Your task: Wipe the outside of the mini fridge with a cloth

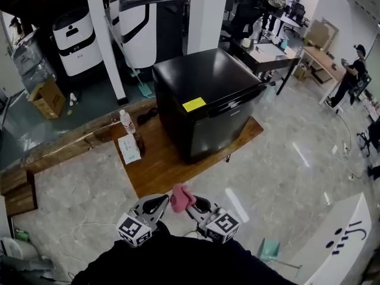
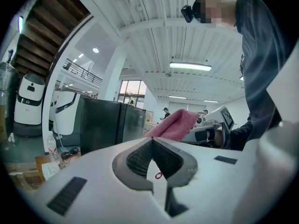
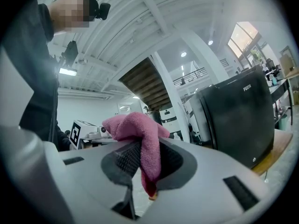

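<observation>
Right tool (image 3: 148,168): clamped on the pink cloth (image 3: 138,130), which is bunched over its tips.
Left tool (image 2: 152,143): pressed together, nothing held, just beside the cloth.
Mini fridge (image 1: 208,100): seen ahead, well apart from the cloth.

- I see a pink cloth (image 1: 181,198).
- The mini fridge (image 1: 208,94) is glossy black, with a yellow sticker (image 1: 194,104) on its top.
- Under it, the counter (image 1: 160,171) is brown wood.

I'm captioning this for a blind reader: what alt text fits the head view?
The right gripper grips a pink cloth, the left gripper beside it, both short of a black mini fridge standing on a wooden platform.
</observation>
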Demonstrator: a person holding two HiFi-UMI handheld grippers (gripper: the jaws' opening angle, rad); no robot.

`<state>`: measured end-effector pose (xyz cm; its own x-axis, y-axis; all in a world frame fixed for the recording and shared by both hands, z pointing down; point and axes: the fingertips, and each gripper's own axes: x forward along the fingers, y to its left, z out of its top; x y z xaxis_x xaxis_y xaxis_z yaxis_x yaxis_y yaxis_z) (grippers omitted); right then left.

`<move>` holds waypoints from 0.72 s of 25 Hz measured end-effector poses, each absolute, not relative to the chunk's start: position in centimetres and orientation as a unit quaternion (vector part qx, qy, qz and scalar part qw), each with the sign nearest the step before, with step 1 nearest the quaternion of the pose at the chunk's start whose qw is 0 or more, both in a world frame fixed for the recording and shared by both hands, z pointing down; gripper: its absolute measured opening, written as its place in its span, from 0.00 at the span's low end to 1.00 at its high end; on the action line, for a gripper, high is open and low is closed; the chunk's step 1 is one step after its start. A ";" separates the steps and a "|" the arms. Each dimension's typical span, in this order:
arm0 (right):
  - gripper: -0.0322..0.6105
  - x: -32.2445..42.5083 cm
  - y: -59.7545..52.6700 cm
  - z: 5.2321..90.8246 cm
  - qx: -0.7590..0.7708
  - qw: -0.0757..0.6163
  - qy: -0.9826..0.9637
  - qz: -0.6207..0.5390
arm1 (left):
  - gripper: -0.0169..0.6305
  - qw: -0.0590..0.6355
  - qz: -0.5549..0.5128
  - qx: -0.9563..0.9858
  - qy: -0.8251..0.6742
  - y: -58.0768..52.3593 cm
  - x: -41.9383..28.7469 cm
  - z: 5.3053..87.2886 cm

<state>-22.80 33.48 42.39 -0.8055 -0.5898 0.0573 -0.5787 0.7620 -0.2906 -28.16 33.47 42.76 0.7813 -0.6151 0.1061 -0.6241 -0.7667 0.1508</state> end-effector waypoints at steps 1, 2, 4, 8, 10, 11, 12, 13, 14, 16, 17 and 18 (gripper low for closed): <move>0.16 -23.3 33.0 42.5 -0.313 0.018 0.938 -0.150 | 0.03 0.090 0.025 0.939 -0.330 32.9 -28.7 42.9; 0.16 -23.8 32.3 42.6 -0.316 0.017 0.936 -0.152 | 0.03 0.093 0.024 0.939 -0.330 32.2 -29.3 43.2; 0.16 -24.6 30.7 42.8 -0.324 0.016 0.933 -0.155 | 0.03 0.097 0.020 0.940 -0.328 30.5 -30.4 43.6; 0.16 -26.9 27.1 43.1 -0.339 0.013 0.926 -0.163 | 0.03 0.092 0.021 0.945 -0.312 26.7 -32.6 43.6; 0.16 -28.5 25.2 43.3 -0.348 0.005 0.923 -0.165 | 0.03 0.089 0.021 0.949 -0.303 24.5 -34.0 43.5; 0.16 -29.3 24.1 43.3 -0.352 0.001 0.922 -0.160 | 0.03 0.088 0.021 0.950 -0.300 23.3 -34.8 43.5; 0.16 -30.2 23.1 43.2 -0.355 -0.001 0.923 -0.152 | 0.03 0.088 0.021 0.951 -0.297 22.1 -35.5 43.6; 0.16 -31.0 22.1 43.1 -0.357 -0.003 0.923 -0.145 | 0.03 0.089 0.020 0.951 -0.295 21.0 -36.2 43.7; 0.16 -31.7 21.1 43.1 -0.359 -0.004 0.923 -0.141 | 0.03 0.089 0.019 0.952 -0.293 19.9 -36.8 43.7; 0.16 -32.8 19.0 42.8 -0.367 -0.004 0.920 -0.140 | 0.03 0.087 0.016 0.954 -0.288 17.7 -37.6 43.5; 0.16 -33.2 17.9 42.7 -0.370 -0.003 0.918 -0.140 | 0.03 0.085 0.015 0.954 -0.286 16.5 -38.0 43.4; 0.16 -33.7 16.7 42.5 -0.374 -0.002 0.917 -0.138 | 0.03 0.084 0.015 0.955 -0.284 15.3 -38.4 43.4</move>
<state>-33.68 16.66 42.54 -0.7206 -0.6852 0.1059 -0.6861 0.6827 -0.2515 -38.38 15.29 43.38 0.8381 -0.5400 0.0772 -0.5452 -0.8245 0.1517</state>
